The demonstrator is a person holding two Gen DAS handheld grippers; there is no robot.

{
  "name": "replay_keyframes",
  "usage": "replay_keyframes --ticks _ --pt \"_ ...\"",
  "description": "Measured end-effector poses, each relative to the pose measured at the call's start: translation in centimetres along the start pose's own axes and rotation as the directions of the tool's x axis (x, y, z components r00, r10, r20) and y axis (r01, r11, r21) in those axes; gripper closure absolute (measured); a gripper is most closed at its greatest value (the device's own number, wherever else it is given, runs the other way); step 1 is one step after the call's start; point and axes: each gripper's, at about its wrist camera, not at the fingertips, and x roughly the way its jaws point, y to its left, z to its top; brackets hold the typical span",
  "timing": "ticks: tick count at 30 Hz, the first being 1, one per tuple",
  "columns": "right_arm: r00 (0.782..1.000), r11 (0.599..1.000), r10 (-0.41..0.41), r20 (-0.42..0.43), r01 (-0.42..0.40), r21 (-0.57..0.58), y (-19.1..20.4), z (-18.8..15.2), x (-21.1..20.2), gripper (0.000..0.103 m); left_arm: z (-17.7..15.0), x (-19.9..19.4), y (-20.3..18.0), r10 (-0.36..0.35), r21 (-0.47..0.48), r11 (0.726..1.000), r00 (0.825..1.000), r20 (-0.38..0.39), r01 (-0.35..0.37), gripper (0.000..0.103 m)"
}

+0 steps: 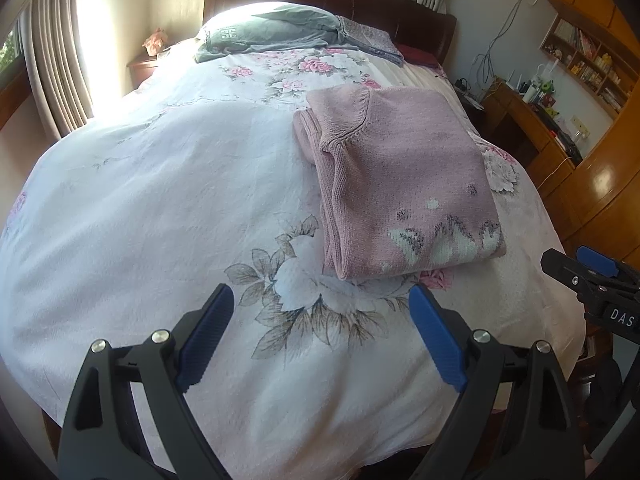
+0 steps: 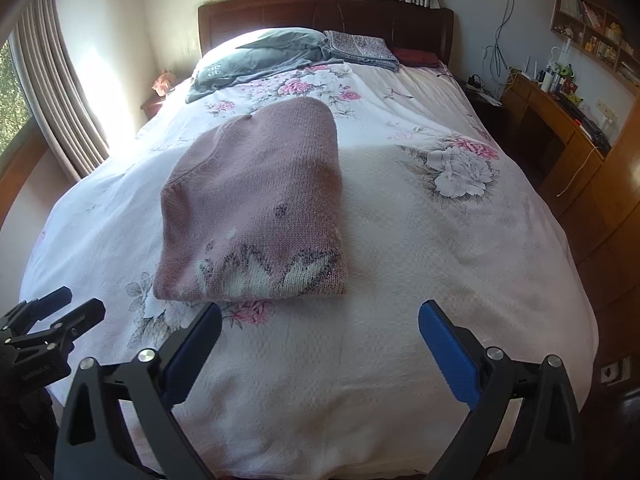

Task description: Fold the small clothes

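Observation:
A pink knitted sweater (image 1: 400, 176) with a white-and-grey pattern along its near edge lies folded into a compact rectangle on the floral bedspread (image 1: 160, 200). In the right wrist view the same sweater (image 2: 256, 208) sits ahead and left of centre. My left gripper (image 1: 322, 300) hovers open just short of the sweater's near edge, nothing between its blue pads. My right gripper (image 2: 320, 318) is also open and empty, near the sweater's front right corner. Each gripper shows at the other view's edge: the right gripper (image 1: 592, 276), the left gripper (image 2: 52, 320).
Grey bedding (image 2: 260, 56) and a patterned folded cloth (image 2: 360, 48) lie by the dark headboard (image 2: 320, 12). A wooden desk and shelves (image 2: 560, 112) stand to the right of the bed, curtains and a window (image 2: 52, 112) to the left. A nightstand (image 2: 160, 96) sits at the far left.

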Motion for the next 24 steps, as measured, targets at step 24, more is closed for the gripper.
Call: replay_keyframes --ticks 24 --pt "1.0 1.0 -0.014 -0.016 0.014 0.012 -0.3 -0.22 0.55 0.004 -0.36 -0.38 0.13 0.008 -0.011 1.0 1.0 0.009 -0.008 0.014"
